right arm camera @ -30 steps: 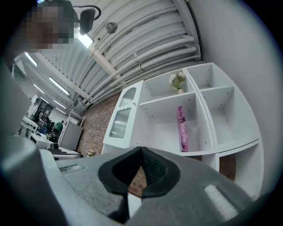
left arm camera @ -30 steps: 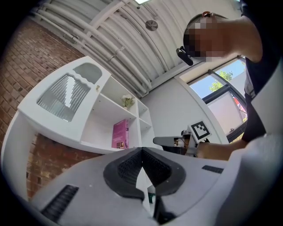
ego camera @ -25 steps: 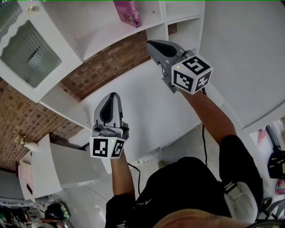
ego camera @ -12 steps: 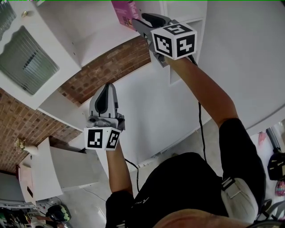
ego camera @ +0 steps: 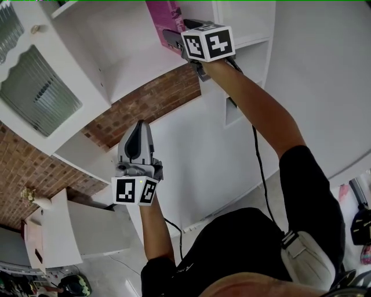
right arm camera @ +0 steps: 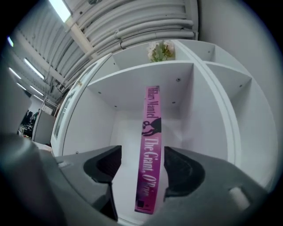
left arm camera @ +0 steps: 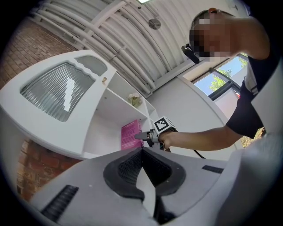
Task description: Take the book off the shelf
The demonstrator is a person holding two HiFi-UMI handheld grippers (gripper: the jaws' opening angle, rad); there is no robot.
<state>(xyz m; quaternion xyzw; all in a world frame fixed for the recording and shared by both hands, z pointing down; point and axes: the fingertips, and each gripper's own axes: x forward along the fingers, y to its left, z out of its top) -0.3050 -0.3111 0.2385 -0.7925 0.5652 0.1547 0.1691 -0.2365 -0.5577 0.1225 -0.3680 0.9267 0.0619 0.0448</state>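
Shelf unit: white, brick wall behind it. Pink book stands upright in the open compartment under the top board, spine outward. Its title reads only in the right gripper view; the head view catches just a corner. Right gripper: jaws have just been opening, now wide and straddling the spine, pads clear of it. Left gripper: clenched on nothing, well apart from the book. Flowers on the top board show in both gripper views only.
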